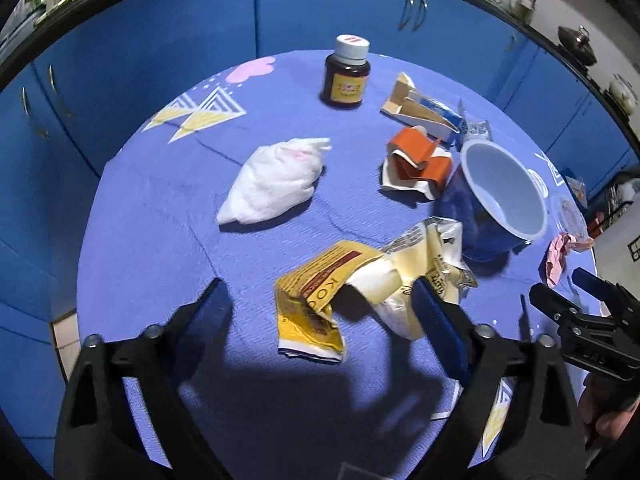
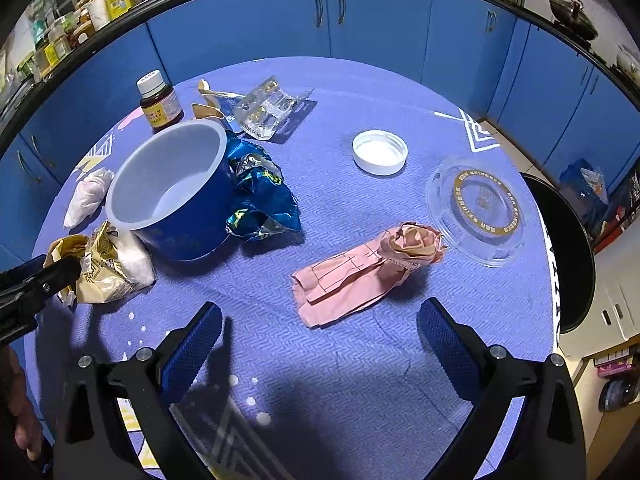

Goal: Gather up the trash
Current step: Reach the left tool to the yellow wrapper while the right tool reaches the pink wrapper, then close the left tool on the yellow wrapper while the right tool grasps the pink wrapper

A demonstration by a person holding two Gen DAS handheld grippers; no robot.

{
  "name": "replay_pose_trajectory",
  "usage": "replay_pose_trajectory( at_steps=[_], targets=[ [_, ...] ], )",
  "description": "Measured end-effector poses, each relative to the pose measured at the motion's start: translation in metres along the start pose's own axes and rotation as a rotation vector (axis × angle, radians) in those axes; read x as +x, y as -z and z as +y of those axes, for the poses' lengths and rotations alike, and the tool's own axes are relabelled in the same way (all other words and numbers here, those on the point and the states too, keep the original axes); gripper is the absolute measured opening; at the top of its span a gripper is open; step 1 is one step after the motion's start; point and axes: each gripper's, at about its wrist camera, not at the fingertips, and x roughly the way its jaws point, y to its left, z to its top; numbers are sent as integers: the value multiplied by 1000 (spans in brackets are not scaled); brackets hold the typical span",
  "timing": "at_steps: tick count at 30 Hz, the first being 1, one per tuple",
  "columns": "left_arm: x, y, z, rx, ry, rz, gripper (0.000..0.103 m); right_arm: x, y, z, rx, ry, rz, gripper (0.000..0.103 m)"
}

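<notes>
A round table with a blue-violet cloth [image 1: 160,240] holds scattered trash. My left gripper [image 1: 320,304] is open, its fingers either side of a yellow and cream crumpled wrapper [image 1: 320,292], without gripping it. My right gripper [image 2: 320,316] is open just in front of a crumpled pink paper [image 2: 360,272]. A blue cup with a white inside [image 2: 172,192] lies tilted; it also shows in the left wrist view [image 1: 500,192]. A white tissue wad [image 1: 276,180], an orange wrapper [image 1: 416,164] and a shiny blue foil wrapper [image 2: 260,200] lie around it.
A brown medicine bottle [image 1: 346,76], a torn carton [image 1: 424,108], a blister pack [image 2: 268,108], a white lid [image 2: 380,152] and a clear plastic lid [image 2: 476,212] lie on the table. A dark bin [image 2: 568,256] stands off the right edge. Blue cabinets [image 2: 360,20] surround the table.
</notes>
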Motion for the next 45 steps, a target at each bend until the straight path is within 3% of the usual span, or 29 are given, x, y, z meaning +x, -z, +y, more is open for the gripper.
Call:
replay_pose_trajectory(
  at_steps=[8, 9, 11, 12, 15, 17, 22, 29, 33, 37, 39, 40, 42, 45],
  targets=[
    [4, 0, 5, -19, 13, 11, 38, 1, -3, 3, -10, 8, -16, 94],
    [4, 1, 3, -18, 13, 13, 36, 0, -3, 3, -16, 6, -21, 89],
    [3, 2, 4, -23, 21, 7, 35, 1, -2, 5, -31, 4, -6, 63],
    [3, 2, 4, -24, 22, 4, 35, 1, -2, 6, -39, 14, -9, 60],
    [-1, 3, 3, -20, 12, -14, 26, -2, -3, 7, -51, -1, -19, 25],
    [-4, 3, 1, -11, 3, -24, 24, -3, -2, 7, -54, -13, -15, 9],
    [-19, 3, -5, 7, -7, -71, 23, -13, 1, 6, -53, -45, -34, 2],
    [-33, 1, -4, 7, -11, -112, 23, -32, 0, 9, -64, -56, -95, 1],
    [-32, 0, 0, -5, -20, -114, 23, -29, -4, 0, -29, -66, -85, 1],
    [-30, -3, 2, -18, -24, -119, 23, -26, -7, 3, -72, -58, -81, 4],
    [-29, -4, 2, -19, -22, -119, 23, -23, -7, 8, -109, -12, -89, 17],
    [-27, -5, 2, -19, -19, -118, 23, -21, -7, 8, -109, -16, -84, 42],
    [-25, -6, 1, -20, -19, -115, 23, -20, -8, 8, -103, -14, -103, 82],
    [-23, -7, 1, -19, -19, -118, 23, -20, -10, 9, -122, 20, -130, 82]
  ],
)
